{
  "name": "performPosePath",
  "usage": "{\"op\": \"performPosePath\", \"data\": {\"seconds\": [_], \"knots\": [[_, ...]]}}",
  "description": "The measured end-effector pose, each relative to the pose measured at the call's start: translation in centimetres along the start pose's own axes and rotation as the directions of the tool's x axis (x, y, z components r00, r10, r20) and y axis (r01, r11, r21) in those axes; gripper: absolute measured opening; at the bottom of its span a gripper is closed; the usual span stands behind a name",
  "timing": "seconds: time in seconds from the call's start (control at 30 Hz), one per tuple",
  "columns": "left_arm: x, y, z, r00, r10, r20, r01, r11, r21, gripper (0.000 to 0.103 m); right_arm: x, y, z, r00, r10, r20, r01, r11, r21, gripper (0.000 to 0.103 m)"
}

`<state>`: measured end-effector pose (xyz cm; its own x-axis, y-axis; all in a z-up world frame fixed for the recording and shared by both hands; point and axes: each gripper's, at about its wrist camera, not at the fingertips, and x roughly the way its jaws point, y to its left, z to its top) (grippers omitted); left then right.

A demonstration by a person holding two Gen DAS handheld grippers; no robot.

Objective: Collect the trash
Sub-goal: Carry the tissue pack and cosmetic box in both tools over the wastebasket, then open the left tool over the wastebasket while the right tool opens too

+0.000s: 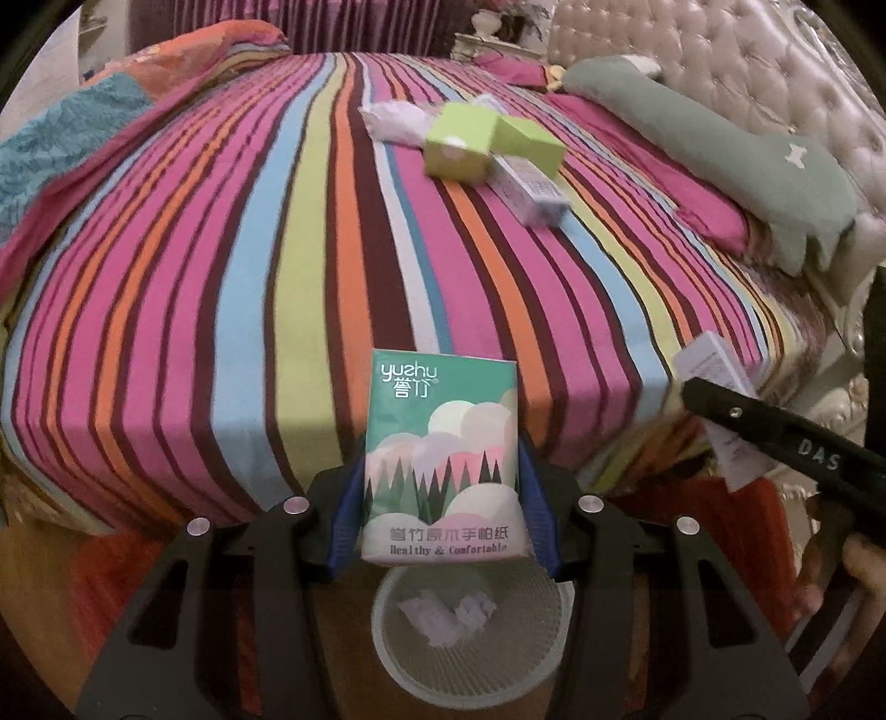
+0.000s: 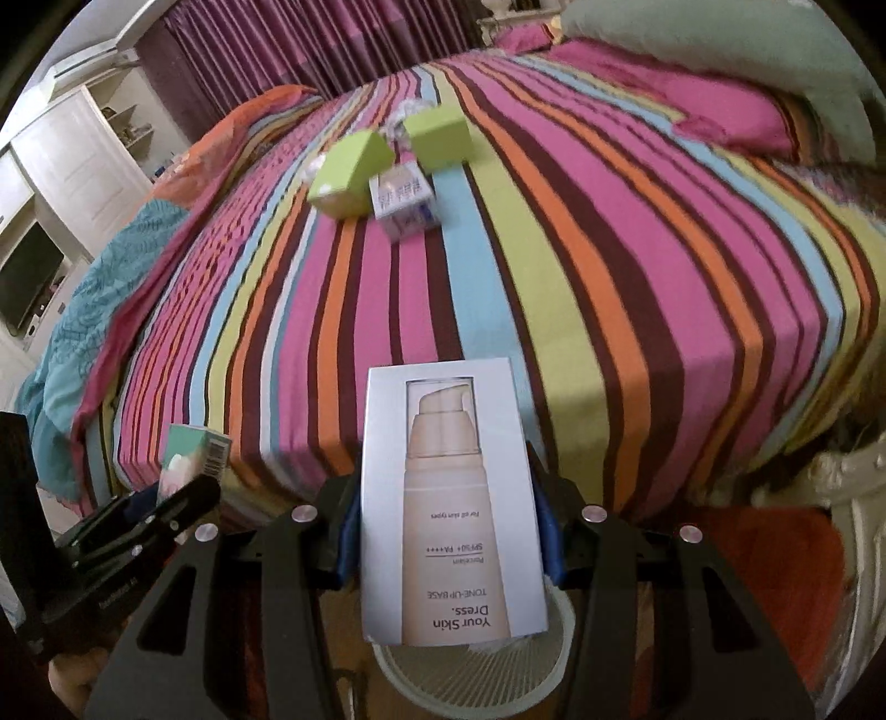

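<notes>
Glossy plastic tissue pack; smooth card box; matt striped cloth bedsheet.

Bed with multicolour striped sheet fills both views. Tufted beige headboard on the right, green pillow against it. Teal-orange quilt bunched at far side. Purple curtains behind. White wardrobe, dark TV left. Warm dim light.
</notes>
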<state>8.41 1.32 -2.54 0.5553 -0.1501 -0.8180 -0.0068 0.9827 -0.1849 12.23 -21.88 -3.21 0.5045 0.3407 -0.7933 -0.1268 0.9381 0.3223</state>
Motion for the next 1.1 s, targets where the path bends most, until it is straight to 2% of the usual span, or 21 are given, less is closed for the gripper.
{"op": "performPosePath", "data": {"seconds": [0.2,0.3,0.43,0.57,0.7,0.87,1.1], "knots": [[1.9,-0.6,-3.8,0.994,-0.026,-0.102,0.026,1.0,-0.003,0.049,1.4,-0.9,-3.0,0.997,-0.001,-0.083,0.004,0.999,0.044,0.047],[3.7,-1.1,-5.6,0.986,0.011,-0.166,-0.004,0.999,0.048,0.049,2.9,-1.5,-4.4,0.989,-0.004,-0.146,0.013,0.998,0.057,0.047],[6.0,-1.0,-7.1,0.966,0.009,-0.257,0.002,0.999,0.042,0.049,5.2,-2.0,-6.4,0.97,-0.017,-0.241,0.034,0.997,0.067,0.047],[7.1,-1.4,-7.7,0.954,0.0,-0.301,0.015,0.999,0.046,0.049,6.9,-2.7,-7.3,0.948,-0.002,-0.317,0.039,0.993,0.109,0.047],[8.9,-2.3,-8.4,0.931,-0.003,-0.366,0.03,0.997,0.069,0.049,8.4,-2.9,-7.7,0.925,0.016,-0.379,0.038,0.99,0.136,0.047],[10.9,-3.1,-9.1,0.899,0.017,-0.439,0.027,0.995,0.093,0.049,10.6,-3.4,-8.8,0.885,0.063,-0.462,0.03,0.981,0.19,0.047],[13.9,-2.7,-10.2,0.845,0.006,-0.534,0.024,0.999,0.049,0.049,12.3,-3.9,-10.2,0.836,0.084,-0.543,0.057,0.969,0.239,0.047]]}}
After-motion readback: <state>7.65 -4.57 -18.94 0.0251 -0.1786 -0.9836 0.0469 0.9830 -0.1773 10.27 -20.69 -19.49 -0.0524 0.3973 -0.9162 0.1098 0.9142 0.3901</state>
